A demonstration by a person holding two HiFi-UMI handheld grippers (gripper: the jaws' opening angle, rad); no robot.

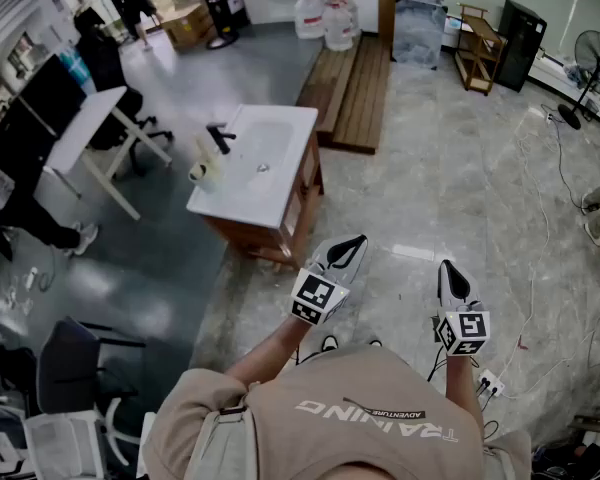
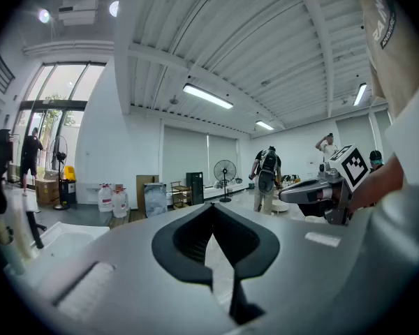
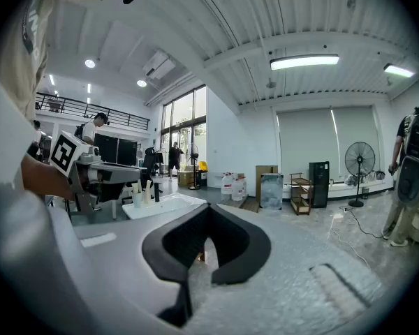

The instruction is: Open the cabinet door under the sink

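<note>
The sink cabinet (image 1: pixel 302 206) is a brown wooden unit under a white basin top (image 1: pixel 265 173) with a black faucet (image 1: pixel 219 137). It stands on the floor ahead of me and to the left. My left gripper (image 1: pixel 351 247) is held in the air just right of the cabinet's near corner, with its jaws shut and nothing in them. My right gripper (image 1: pixel 451 274) hangs further right over the marble floor, also shut and empty. In the right gripper view the basin top (image 3: pixel 159 204) lies beyond the closed jaws (image 3: pixel 208 208), with the left gripper (image 3: pixel 101 174) at the left. No handle or door edge can be made out.
A wooden platform (image 1: pixel 350 88) and water jugs (image 1: pixel 325 16) lie behind the cabinet. A white desk (image 1: pixel 85 133) and office chairs (image 1: pixel 75 368) stand at the left. Cables (image 1: pixel 540 268) and a power strip (image 1: pixel 490 383) trail over the floor at the right, near a fan (image 1: pixel 592 63).
</note>
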